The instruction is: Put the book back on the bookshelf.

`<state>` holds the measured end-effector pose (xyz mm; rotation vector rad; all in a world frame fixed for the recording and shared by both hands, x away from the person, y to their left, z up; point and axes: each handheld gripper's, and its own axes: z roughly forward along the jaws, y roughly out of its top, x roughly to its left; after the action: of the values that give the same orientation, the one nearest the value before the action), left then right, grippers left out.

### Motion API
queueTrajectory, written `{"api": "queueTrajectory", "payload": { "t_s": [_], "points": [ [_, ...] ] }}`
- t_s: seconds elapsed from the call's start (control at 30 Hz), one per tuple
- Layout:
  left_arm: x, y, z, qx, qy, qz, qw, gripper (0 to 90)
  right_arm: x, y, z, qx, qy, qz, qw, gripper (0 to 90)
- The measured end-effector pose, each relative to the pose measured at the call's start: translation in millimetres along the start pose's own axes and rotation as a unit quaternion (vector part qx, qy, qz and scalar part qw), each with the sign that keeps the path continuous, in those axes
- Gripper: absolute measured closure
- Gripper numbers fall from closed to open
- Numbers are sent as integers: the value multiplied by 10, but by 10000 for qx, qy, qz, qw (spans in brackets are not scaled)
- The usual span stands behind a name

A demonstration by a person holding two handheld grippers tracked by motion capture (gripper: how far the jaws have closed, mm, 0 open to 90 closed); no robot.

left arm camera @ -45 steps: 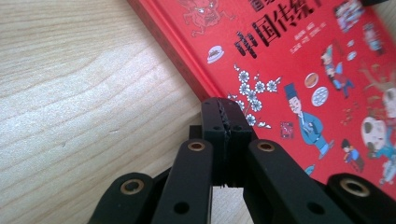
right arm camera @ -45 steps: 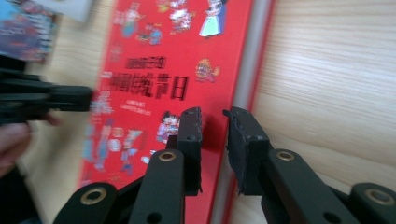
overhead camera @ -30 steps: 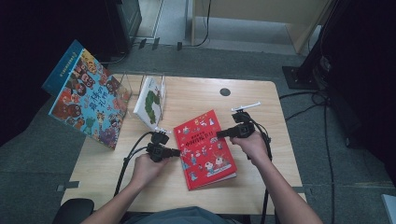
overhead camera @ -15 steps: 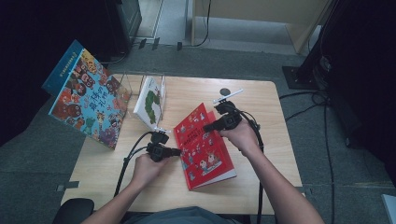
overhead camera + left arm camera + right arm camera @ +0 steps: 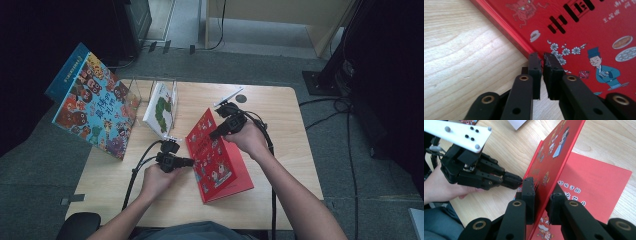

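Red picture book lies mid-table, its stiff cover pinched at the edge and lifted by the right gripper; left gripper, nearly closed and empty, presses beside the spine.

We read black Chinese characters, among them 中国, on the red book's cover; its smaller white print stays illegible.
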<state>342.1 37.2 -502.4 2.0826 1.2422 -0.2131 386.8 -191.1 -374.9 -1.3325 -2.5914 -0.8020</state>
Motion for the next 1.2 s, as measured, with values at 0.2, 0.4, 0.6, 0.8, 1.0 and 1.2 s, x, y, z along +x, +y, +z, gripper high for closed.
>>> {"api": "queueTrajectory", "payload": {
  "t_s": [0.2,0.4,0.6,0.8,1.0,1.2],
  "points": [
    [62,27,-61,-64,45,-125,9999,732,61,66,-10,184,-35,-80,9998,812],
    [89,42,-101,-93,75,-126,9998,674,139,124,-32,357,-105,-111,9992,857],
    [88,45,-106,-123,122,-43,9998,623,168,123,-20,289,-178,-242,9991,844],
    [98,51,-115,-161,147,-35,9998,583,195,138,43,333,-284,-259,9987,828],
    [105,51,-134,-204,156,-25,9997,559,253,203,155,533,-236,-300,9978,845],
    [112,55,-156,-250,145,-24,9996,538,214,227,141,521,-122,-148,9985,880]
  ]
}}
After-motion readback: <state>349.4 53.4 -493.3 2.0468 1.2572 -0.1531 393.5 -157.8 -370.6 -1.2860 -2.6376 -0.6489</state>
